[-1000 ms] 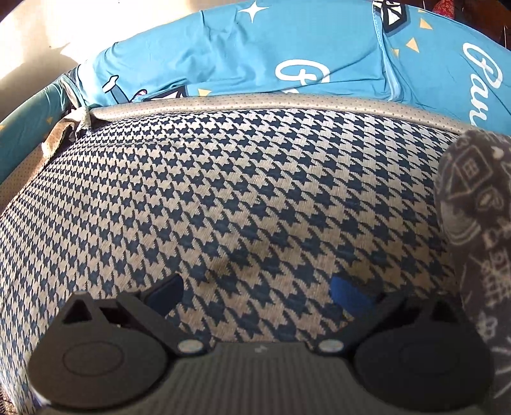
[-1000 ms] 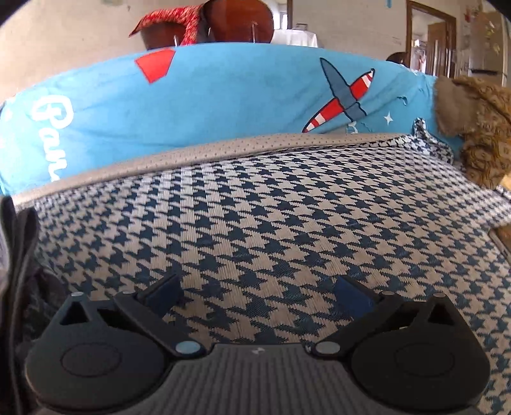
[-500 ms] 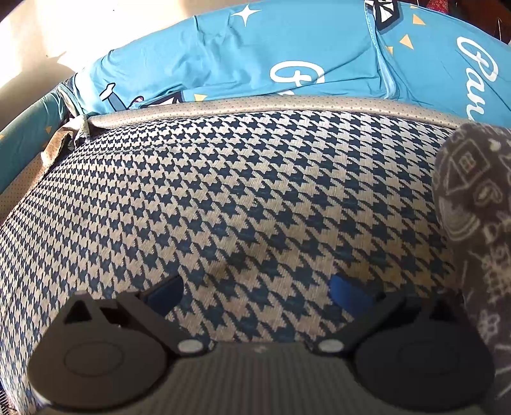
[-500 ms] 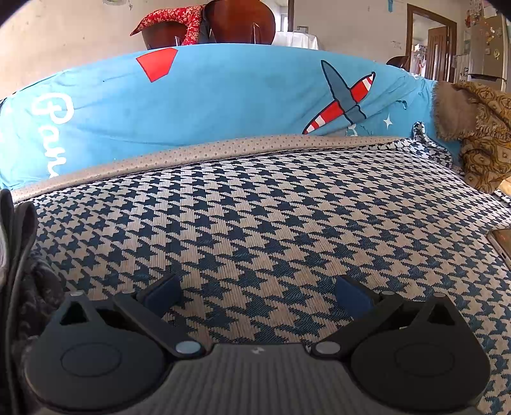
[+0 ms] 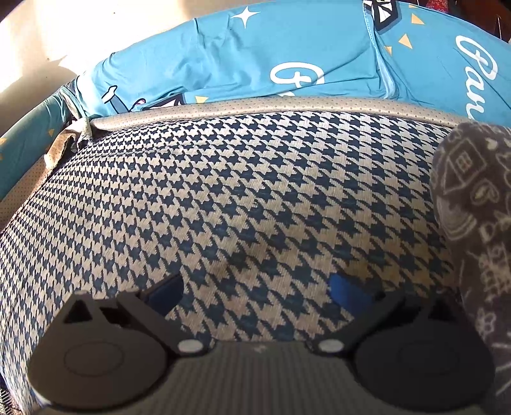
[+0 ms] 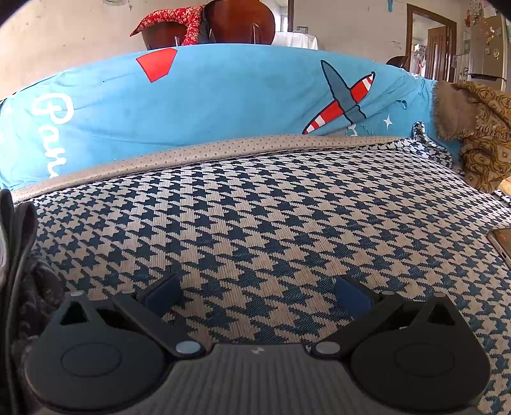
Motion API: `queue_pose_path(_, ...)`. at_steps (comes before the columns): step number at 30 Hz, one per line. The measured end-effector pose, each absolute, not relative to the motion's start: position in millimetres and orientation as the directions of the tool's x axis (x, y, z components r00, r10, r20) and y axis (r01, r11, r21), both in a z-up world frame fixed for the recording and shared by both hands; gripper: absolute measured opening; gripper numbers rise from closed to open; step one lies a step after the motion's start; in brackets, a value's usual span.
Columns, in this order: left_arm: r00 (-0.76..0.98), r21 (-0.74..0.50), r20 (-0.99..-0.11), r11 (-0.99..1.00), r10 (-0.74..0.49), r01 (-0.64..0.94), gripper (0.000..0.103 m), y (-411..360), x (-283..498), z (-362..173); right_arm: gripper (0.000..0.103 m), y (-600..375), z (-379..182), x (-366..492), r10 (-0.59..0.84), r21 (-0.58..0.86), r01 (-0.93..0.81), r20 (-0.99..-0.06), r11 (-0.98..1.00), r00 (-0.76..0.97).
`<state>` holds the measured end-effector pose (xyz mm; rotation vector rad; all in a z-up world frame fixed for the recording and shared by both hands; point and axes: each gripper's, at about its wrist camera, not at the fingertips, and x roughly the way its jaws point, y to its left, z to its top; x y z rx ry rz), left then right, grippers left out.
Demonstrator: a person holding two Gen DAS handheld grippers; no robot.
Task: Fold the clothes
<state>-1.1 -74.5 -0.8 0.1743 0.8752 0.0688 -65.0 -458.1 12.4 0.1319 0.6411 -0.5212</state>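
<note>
A dark grey garment (image 5: 476,204) printed with white doodles lies bunched at the right edge of the left wrist view; its dark folds (image 6: 19,255) show at the left edge of the right wrist view. My left gripper (image 5: 257,292) stands open over the houndstooth seat cover (image 5: 223,198), with the garment just right of its right finger. My right gripper (image 6: 258,293) is open too, low over the same houndstooth cover (image 6: 271,217), empty, the garment off to its left. Most of the garment is out of frame.
A blue printed cloth (image 6: 223,102) covers the sofa back behind the seat, also seen as blue printed cloth (image 5: 255,64). A brown patterned blanket (image 6: 479,134) lies at the right end. A flat device edge (image 6: 501,242) rests at far right. Wooden chairs (image 6: 236,22) stand behind.
Both grippers have drifted slightly over the seat; the garment sits a little farther into the left wrist view. Both grippers stay open.
</note>
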Motion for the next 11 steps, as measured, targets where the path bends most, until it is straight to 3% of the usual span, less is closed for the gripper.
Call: queue_pose_path(11, 0.651, 0.198, -0.750, 0.979, 0.121, 0.046, 0.103, -79.5, -1.9, 2.0, 0.103, -457.4, 12.2, -66.1, -0.423, -0.040, 0.503, -0.601, 0.863, 0.678)
